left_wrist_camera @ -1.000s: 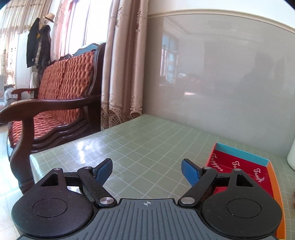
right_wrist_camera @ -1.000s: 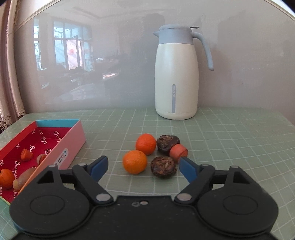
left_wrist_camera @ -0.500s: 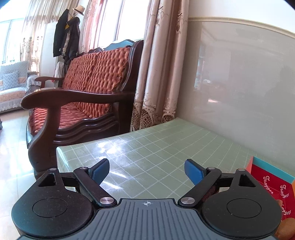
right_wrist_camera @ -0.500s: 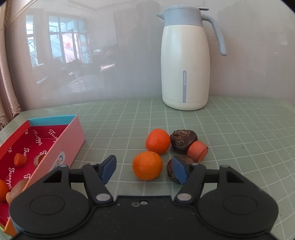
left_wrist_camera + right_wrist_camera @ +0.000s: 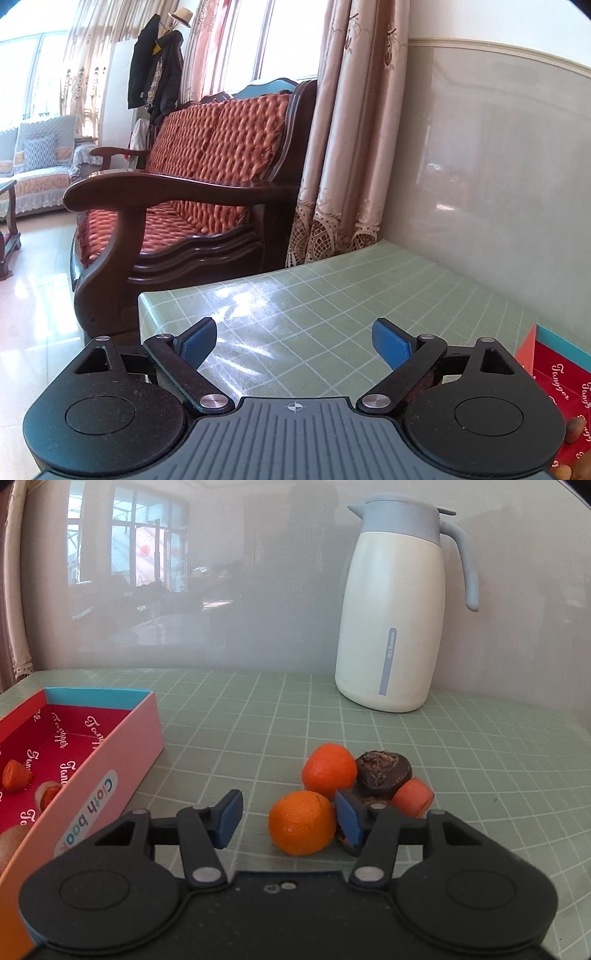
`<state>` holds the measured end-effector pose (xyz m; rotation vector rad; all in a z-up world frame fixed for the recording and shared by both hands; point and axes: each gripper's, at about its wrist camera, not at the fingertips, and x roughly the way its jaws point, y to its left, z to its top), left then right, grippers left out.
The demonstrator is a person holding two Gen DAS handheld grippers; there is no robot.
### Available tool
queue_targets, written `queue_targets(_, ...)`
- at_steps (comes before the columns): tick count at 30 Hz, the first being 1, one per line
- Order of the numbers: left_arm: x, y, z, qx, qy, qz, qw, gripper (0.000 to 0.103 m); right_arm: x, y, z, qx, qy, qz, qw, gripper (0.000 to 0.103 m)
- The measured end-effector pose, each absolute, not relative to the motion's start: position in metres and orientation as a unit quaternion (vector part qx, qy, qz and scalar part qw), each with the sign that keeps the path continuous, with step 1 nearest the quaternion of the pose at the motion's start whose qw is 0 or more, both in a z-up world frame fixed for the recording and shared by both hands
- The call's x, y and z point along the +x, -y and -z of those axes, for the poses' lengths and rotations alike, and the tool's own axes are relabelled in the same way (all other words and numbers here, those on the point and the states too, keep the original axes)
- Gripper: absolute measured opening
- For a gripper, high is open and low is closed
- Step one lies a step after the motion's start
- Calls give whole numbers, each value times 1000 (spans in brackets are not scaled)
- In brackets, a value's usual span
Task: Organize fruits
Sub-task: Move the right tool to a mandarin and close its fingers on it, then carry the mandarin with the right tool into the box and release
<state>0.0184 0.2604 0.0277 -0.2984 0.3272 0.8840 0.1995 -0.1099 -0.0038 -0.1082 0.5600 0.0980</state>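
while the right gripper (image 5: 288, 821) narrows, jaws just been closing w/ the near orange (image 5: 302, 822) partly between them, right pad abt touching it, left pad still clear, so no clamp yet. fruit pile sits mid-table (image 5: 480, 760), box (image 5: 122, 753) by the left edge. left gripper (image 5: 294, 341) just been opening, wide apart, nothing between, over the table's left corner.

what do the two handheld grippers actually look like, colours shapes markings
Both look alike: the left gripper and the right gripper each have two blue pads on black linkage arms with silver pivot pins, set over two round black discs. The left one's body is ribbed grey with a small crosshair mark; the right one's is matte black. No cables or sleeves show.
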Motion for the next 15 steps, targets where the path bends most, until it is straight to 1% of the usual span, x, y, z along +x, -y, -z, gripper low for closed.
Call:
queue_targets(4, 20, -256, -28, -139, -157, -419, 883, 91, 203, 125, 5, -12, -289, -47, 956, 39)
queue_targets(6, 21, -254, -28, -135, -157, -418, 885, 91, 209, 129, 11, 8, -309, -56, 949, 39)
queue_targets(15, 20, -256, -28, -140, -160, -424, 880, 92, 200, 122, 7, 18, -292, -76, 953, 38)
